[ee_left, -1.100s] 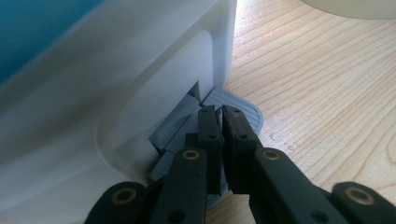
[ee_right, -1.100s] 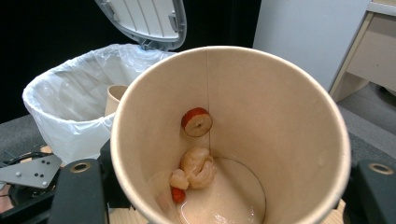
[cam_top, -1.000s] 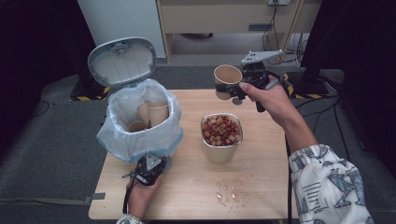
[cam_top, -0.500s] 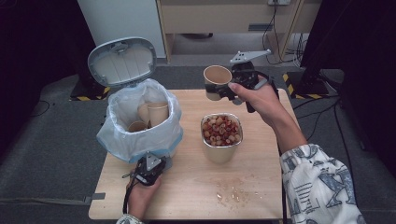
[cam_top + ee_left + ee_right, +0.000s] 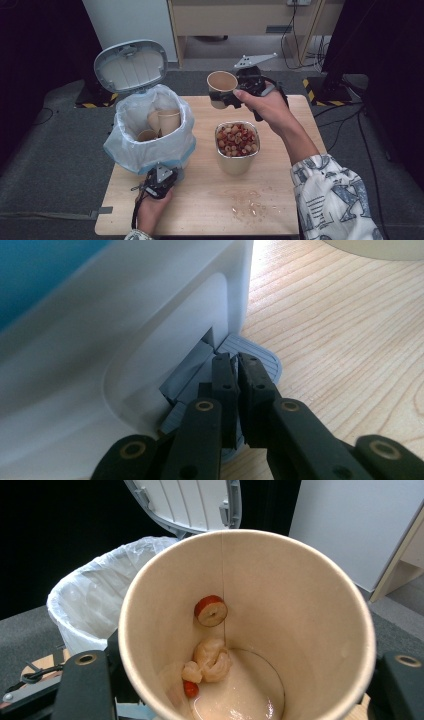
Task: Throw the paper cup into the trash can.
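My right gripper (image 5: 226,98) is shut on a brown paper cup (image 5: 221,83), held in the air above the table's far edge, right of the bin. In the right gripper view the cup (image 5: 305,605) is tilted toward me, with a red slice (image 5: 210,611) stuck to its wall and a few pale scraps at the bottom. The white pedal bin (image 5: 150,145) stands on the table's left side, lined with a bag, its lid (image 5: 131,65) raised. My left gripper (image 5: 235,362) is shut, its tips pressing down on the grey pedal (image 5: 262,360) at the bin's foot.
Used paper cups (image 5: 167,120) lie inside the bin. A metal container (image 5: 237,160) full of red and pale food pieces stands mid-table. Crumbs (image 5: 250,205) are scattered near the front edge. A cabinet and cables lie beyond the table.
My right hand has carried the cup leftward along the far edge, closer to the bin. The left gripper has stayed on the pedal and the lid has stayed up.
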A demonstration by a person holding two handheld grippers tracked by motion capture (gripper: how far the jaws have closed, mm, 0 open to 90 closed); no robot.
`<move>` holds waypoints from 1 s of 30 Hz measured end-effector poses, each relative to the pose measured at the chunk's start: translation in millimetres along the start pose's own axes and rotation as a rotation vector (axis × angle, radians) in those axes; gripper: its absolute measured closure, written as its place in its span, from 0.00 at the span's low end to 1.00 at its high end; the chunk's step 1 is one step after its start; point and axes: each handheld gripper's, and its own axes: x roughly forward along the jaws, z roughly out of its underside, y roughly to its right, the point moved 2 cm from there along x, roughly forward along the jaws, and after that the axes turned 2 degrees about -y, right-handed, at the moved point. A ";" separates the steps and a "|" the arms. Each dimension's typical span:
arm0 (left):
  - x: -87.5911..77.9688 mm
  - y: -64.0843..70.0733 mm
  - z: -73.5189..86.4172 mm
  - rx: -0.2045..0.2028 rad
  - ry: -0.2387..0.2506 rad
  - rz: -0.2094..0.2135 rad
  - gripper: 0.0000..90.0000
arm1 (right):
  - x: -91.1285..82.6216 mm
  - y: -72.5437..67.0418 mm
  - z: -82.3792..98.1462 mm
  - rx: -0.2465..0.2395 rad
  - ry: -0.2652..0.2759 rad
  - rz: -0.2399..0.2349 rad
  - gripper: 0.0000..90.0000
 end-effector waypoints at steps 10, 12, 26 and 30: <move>0.0 0.1 0.0 0.001 0.000 -0.001 0.95 | 10.7 -7.6 -3.5 -0.001 -0.007 -0.009 0.32; 0.0 0.1 0.0 0.000 0.000 -0.001 0.95 | 12.4 -9.0 -4.8 0.002 -0.006 -0.011 0.32; 0.0 0.2 0.0 -0.001 0.000 -0.001 0.95 | 28.1 -21.0 -14.7 -0.002 -0.011 -0.024 0.32; 0.0 0.1 0.0 0.000 0.000 -0.001 0.95 | 32.8 -24.4 -16.8 -0.005 -0.014 -0.030 0.32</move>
